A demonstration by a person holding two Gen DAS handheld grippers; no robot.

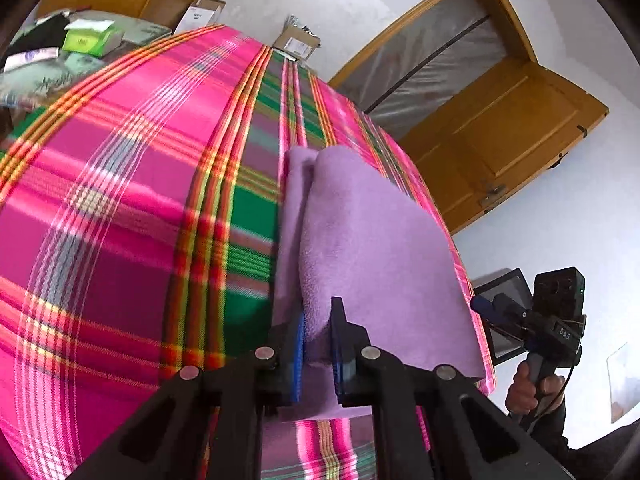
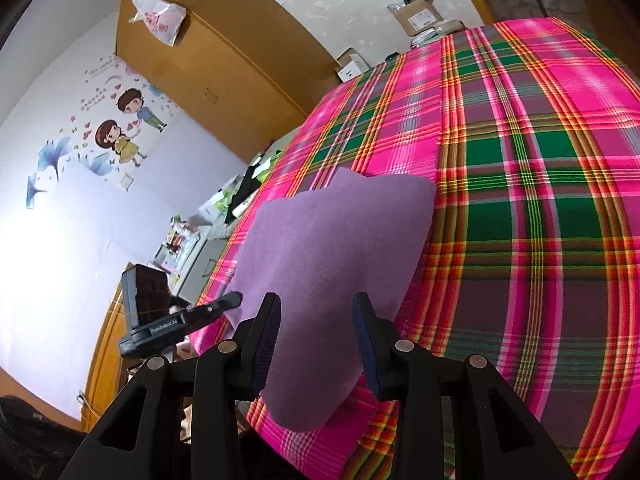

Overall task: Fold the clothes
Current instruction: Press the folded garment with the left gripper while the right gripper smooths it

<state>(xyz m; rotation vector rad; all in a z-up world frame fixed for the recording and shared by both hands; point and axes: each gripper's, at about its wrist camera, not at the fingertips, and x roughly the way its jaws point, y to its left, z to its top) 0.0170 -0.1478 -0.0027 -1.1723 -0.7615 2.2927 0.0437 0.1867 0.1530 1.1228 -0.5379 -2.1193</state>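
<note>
2 views: both look down along claw fingers at the same soft lilac fleece cloth (image 1: 372,248) lying on a pink, green and orange plaid bedcover (image 1: 120,200).
Left view only: an open wooden door (image 1: 500,136) with plastic sheeting behind it, a green box (image 1: 90,38) on a cluttered surface at the top left, and the right claw (image 1: 486,310) seen from outside, its handle gripped by a hand (image 1: 528,388).
Right view only: a tall wooden wardrobe (image 2: 224,52) with a white plastic bag (image 2: 160,20) on top, cartoon wall stickers of 2 children (image 2: 120,128), and cardboard boxes (image 2: 420,12) beyond the bed.
Left claw (image 1: 318,344): pinching a raised fold of the cloth between its blue pads, jaws nearly together; in the right view, the left claw (image 2: 234,300) reaches the cloth's left edge.
Right claw (image 2: 316,340): spread wide, fingers on either side of the cloth's near end, pads not pressing it.
Cloth place: near the bed's edge, close to both claws.
Cloth look: folded over, with 2 rounded layers visible at the far end in the left view; in the right view it shows a smooth, flat top face with an uneven, wavy far edge and a rounded near corner (image 2: 308,416).
</note>
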